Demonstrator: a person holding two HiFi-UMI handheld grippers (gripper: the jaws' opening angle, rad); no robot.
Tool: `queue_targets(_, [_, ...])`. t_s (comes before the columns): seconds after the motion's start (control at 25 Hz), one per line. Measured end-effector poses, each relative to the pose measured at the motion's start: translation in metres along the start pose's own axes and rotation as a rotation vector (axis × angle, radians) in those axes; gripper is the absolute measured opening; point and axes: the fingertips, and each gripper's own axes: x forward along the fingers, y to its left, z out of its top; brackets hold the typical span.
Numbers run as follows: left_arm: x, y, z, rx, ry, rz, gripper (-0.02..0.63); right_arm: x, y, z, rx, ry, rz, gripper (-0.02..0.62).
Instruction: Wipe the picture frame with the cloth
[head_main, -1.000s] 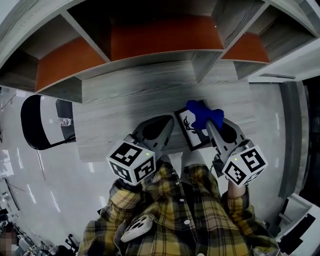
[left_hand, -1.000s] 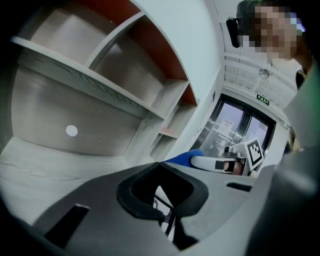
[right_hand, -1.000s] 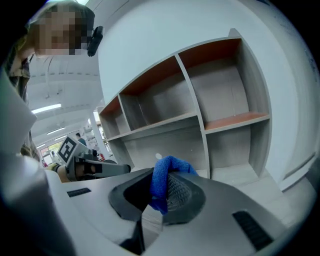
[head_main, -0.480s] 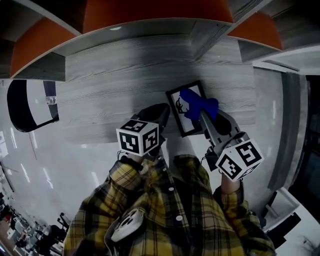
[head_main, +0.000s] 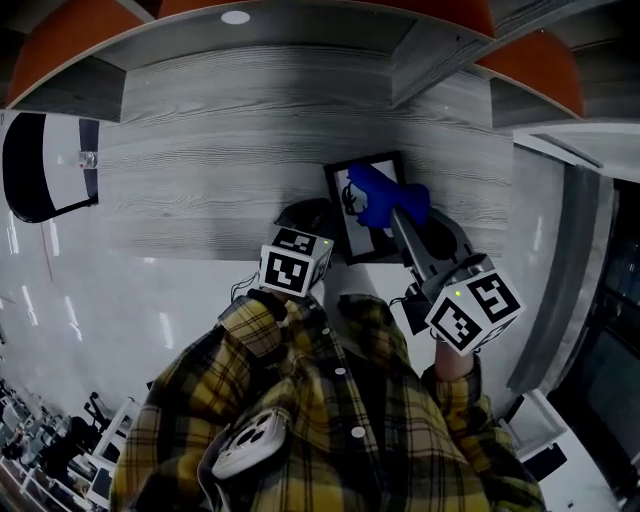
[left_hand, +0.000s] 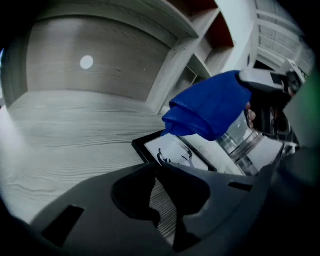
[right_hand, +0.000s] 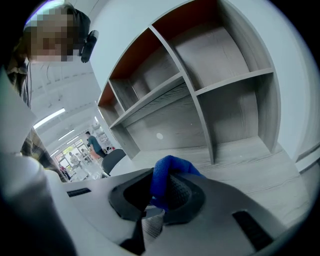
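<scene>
One picture frame (left_hand: 172, 150), one blue cloth (head_main: 385, 200), left claw (left_hand: 157, 172), right claw (right_hand: 159, 194).

Left gripper (head_main: 328, 216) has lowered to the desk (head_main: 200, 150). Its jaws have just been opening at the 9 o'clock edge of the picture frame (head_main: 352, 240).

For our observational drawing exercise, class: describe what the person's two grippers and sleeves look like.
The left gripper and right gripper are matching dark grey moulded shells that taper towards two jaws. Each carries a white cube printed with black square markers: the left cube and the right cube. The sleeves belong to a yellow-and-black plaid shirt.
</scene>
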Motion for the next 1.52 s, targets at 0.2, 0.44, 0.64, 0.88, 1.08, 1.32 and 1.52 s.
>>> queue_targets(0.2, [0.009, -0.006, -0.009, 0.241, 0.037, 0.024, 0.073, -0.001, -0.004, 0.002, -0.008, 0.01, 0.01, 0.041])
queue_targets(0.44, [0.011, -0.002, -0.013, 0.257, 0.057, 0.012, 0.103, -0.002, -0.006, 0.003, -0.005, 0.008, 0.018, 0.041])
queue_targets(0.64, [0.013, -0.004, -0.011, 0.194, 0.053, -0.011, 0.103, 0.0, -0.006, 0.002, -0.001, 0.015, 0.021, 0.041])
queue_targets(0.88, [0.016, -0.005, -0.013, 0.133, 0.065, -0.035, 0.104, 0.0, -0.006, -0.001, 0.005, 0.018, 0.027, 0.041])
queue_targets(1.08, [0.016, -0.004, -0.012, -0.003, 0.067, -0.096, 0.114, 0.005, -0.009, -0.007, 0.0, 0.035, 0.027, 0.041])
queue_targets(1.32, [0.018, -0.004, -0.013, 0.001, 0.067, -0.094, 0.114, 0.026, -0.008, -0.021, -0.118, 0.115, 0.043, 0.041])
queue_targets(1.52, [0.018, -0.002, -0.016, 0.003, 0.074, -0.089, 0.114, 0.061, -0.002, -0.042, -0.242, 0.214, 0.074, 0.041])
